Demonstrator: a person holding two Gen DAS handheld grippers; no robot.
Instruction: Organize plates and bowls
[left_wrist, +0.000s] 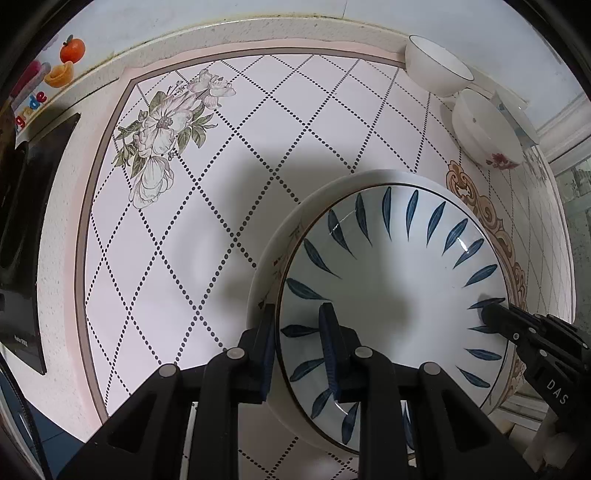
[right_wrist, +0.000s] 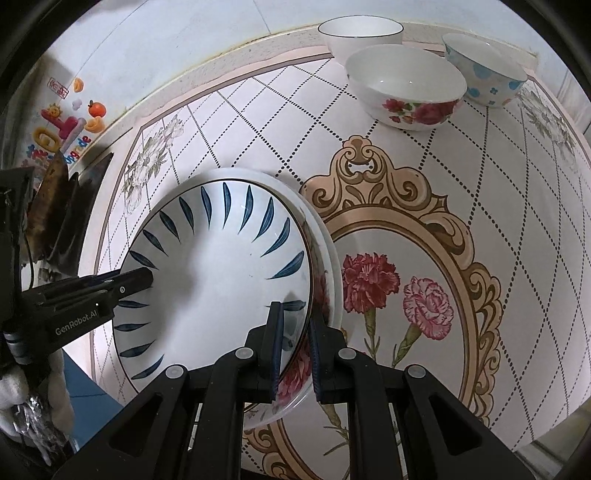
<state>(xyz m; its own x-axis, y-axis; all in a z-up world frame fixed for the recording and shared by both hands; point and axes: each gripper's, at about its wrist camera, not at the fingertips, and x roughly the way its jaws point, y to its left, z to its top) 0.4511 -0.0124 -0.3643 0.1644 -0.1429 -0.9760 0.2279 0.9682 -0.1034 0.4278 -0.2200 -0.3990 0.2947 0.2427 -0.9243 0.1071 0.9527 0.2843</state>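
- The leaf-pattern plate (right_wrist: 218, 273) is hiding most of what is lying under it: only a red-flower rim (right_wrist: 301, 365) and a plain white edge (right_wrist: 328, 254) are peeking out, so I cannot tell how many plates are stacked there
- In the left wrist view, the spotted bowl (left_wrist: 517, 118) is showing only as a sliver behind the rose bowl (left_wrist: 484, 129)
- Three bowls are sitting close together at the counter's (right_wrist: 517, 221) far edge, all empty: a dark-rimmed white bowl (right_wrist: 360, 35), the rose bowl, and the blue-spotted one
- The plate stack is resting toward the near edge, beside the gold-framed carnation print (right_wrist: 399, 291)
- The left tongs (left_wrist: 301, 343) are straddling the stack's left rim, one finger inside, one outside
- The right tongs (right_wrist: 295, 339) are pinching the leaf-pattern plate's right rim
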